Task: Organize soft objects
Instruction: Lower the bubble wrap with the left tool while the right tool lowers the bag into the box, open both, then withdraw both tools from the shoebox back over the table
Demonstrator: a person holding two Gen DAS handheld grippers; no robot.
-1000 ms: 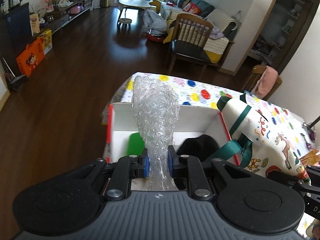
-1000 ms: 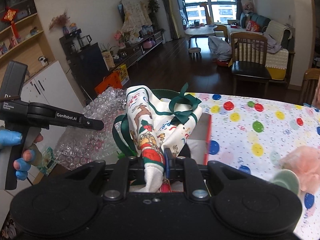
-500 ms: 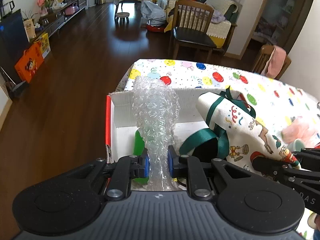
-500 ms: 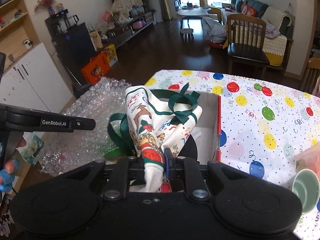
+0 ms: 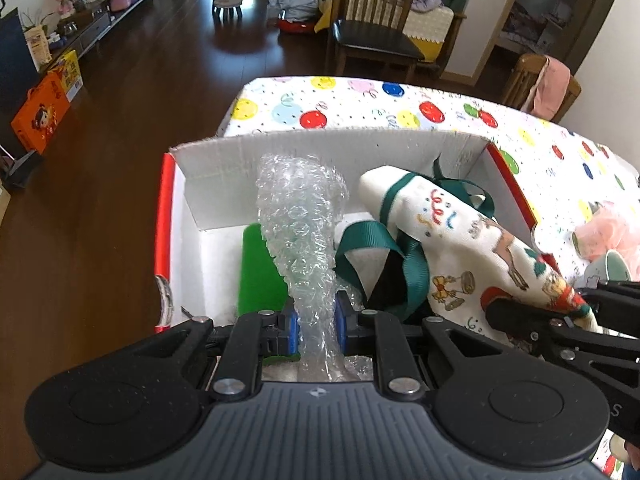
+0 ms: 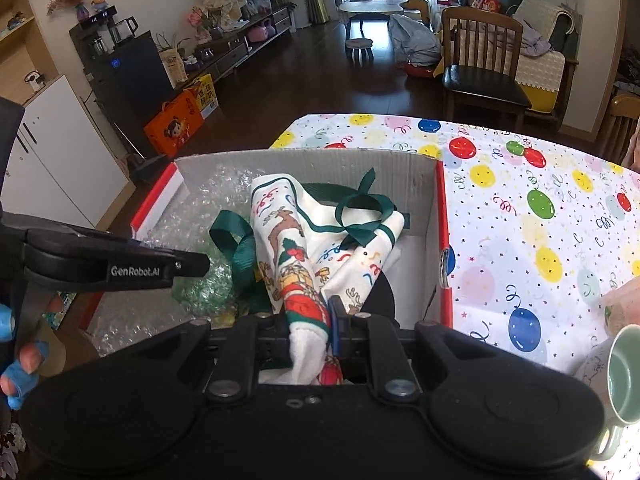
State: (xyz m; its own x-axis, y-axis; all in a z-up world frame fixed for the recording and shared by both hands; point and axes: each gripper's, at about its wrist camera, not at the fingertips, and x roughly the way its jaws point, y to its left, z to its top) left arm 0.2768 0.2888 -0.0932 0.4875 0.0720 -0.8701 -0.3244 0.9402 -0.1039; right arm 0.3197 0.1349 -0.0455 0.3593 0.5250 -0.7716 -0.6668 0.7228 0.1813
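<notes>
My left gripper is shut on a roll of clear bubble wrap that hangs down inside an open white cardboard box with red edges. My right gripper is shut on a white Christmas-print cloth bag with green straps, also lowered into the box. In the left wrist view the bag sits at the box's right side and the right gripper comes in from the right. A green flat thing and a black soft thing lie on the box floor.
The box stands at the left end of a table with a balloon-print cloth. A pale green mug and a pink fluffy thing lie to the right. A wooden chair stands beyond the table, with dark floor on the left.
Both grippers have come down toward the box with their loads. The bubble wrap and the cloth bag now hang inside the box walls rather than above them.
</notes>
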